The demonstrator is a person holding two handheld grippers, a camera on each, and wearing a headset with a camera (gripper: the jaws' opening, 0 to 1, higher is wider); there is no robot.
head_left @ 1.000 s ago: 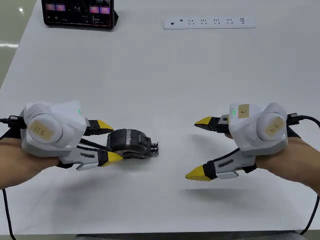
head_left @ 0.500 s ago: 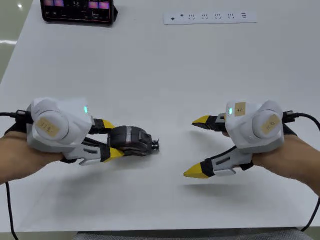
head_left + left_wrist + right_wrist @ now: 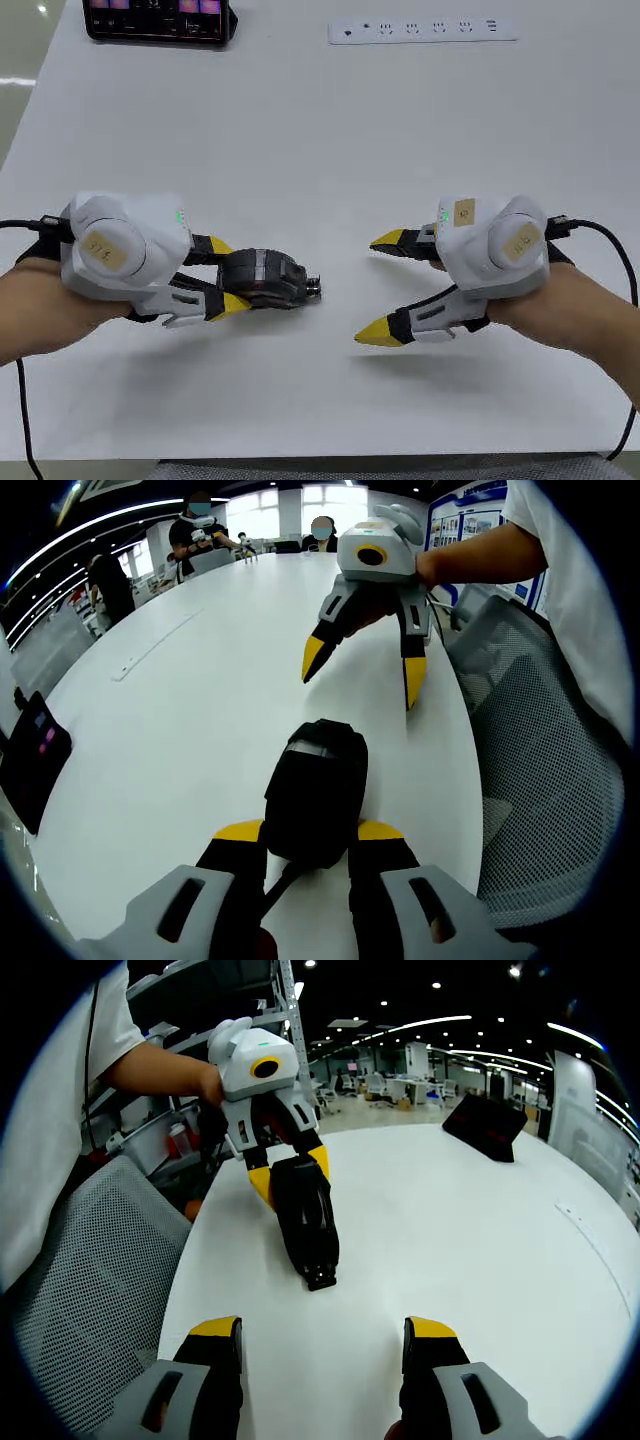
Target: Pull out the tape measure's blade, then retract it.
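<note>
Jaws of left gripper [image 3: 228, 275] clamp tape measure [image 3: 270, 281]; right gripper [image 3: 378, 288] gapes.

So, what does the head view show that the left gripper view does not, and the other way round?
Head view adds: the left gripper's white body with its label, and the left forearm behind it. Left gripper view adds: a mesh chair, the person's white shirt and people at the far end of the table. Both: the tape measure clamped in the left gripper on the white table, the open right gripper facing it, the power strip and the dark tablet.
</note>
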